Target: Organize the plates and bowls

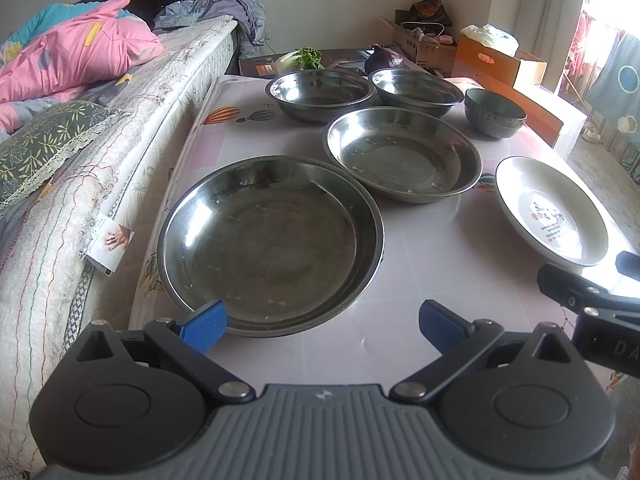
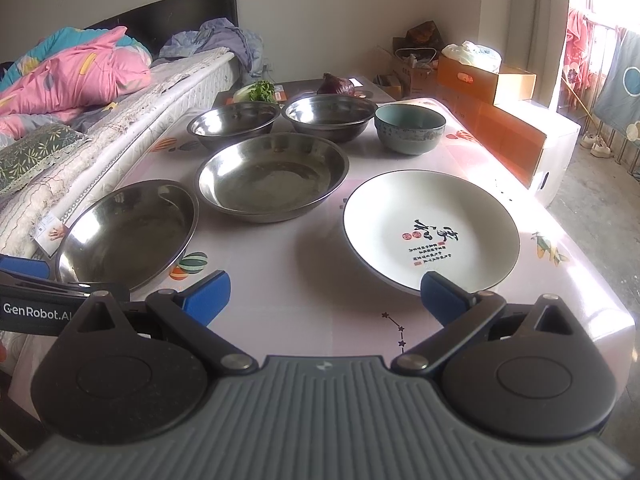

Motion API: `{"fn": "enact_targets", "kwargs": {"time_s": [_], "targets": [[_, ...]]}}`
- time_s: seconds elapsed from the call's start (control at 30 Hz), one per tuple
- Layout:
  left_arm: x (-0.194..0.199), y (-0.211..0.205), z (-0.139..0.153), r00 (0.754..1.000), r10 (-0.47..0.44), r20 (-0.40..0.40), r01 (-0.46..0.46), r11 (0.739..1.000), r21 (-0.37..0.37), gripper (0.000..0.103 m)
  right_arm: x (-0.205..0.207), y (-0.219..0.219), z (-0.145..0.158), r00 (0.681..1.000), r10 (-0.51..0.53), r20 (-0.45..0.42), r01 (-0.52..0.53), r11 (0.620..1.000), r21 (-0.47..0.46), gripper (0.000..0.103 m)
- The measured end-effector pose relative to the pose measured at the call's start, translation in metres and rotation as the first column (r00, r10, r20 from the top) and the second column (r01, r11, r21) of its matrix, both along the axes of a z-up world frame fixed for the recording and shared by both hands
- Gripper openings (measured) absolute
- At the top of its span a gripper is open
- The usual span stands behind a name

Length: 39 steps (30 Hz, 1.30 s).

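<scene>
A large steel plate [image 1: 270,240] lies nearest my left gripper [image 1: 322,326], which stands open just in front of its near rim. Behind it sit a second steel plate [image 1: 402,154], two steel bowls [image 1: 320,94] [image 1: 416,90] and a grey-green ceramic bowl [image 1: 494,114]. A white ceramic plate [image 2: 430,228] with red and black writing lies in front of my right gripper [image 2: 324,298], which is open and holds nothing. The right wrist view shows the same steel plates [image 2: 128,234] [image 2: 274,176], steel bowls [image 2: 234,122] [image 2: 330,114] and ceramic bowl [image 2: 410,128].
The table [image 2: 304,276] has a pale pink patterned cloth. A bed [image 1: 100,160] with a pink quilt runs along its left side. Greens [image 1: 306,58] and a purple vegetable [image 1: 382,60] lie at the far end. Cardboard boxes [image 2: 486,76] stand to the right.
</scene>
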<state>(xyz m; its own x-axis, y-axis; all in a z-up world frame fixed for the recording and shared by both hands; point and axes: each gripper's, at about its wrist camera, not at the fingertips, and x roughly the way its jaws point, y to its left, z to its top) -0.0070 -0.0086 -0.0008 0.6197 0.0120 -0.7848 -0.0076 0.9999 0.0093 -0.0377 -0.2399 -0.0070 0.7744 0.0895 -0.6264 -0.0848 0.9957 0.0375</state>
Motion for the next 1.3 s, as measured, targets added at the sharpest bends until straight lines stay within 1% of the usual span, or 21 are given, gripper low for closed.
{"fn": "enact_targets", "kwargs": {"time_s": [1.3], "targets": [[0.001,0.0042,-0.0043,1.0,0.01,-0.02,-0.01,1.0,0.002,0.103,-0.0013,0.001,-0.0027,1.0,-0.002,-0.009,0.002,1.0,0.004,0.102]]}}
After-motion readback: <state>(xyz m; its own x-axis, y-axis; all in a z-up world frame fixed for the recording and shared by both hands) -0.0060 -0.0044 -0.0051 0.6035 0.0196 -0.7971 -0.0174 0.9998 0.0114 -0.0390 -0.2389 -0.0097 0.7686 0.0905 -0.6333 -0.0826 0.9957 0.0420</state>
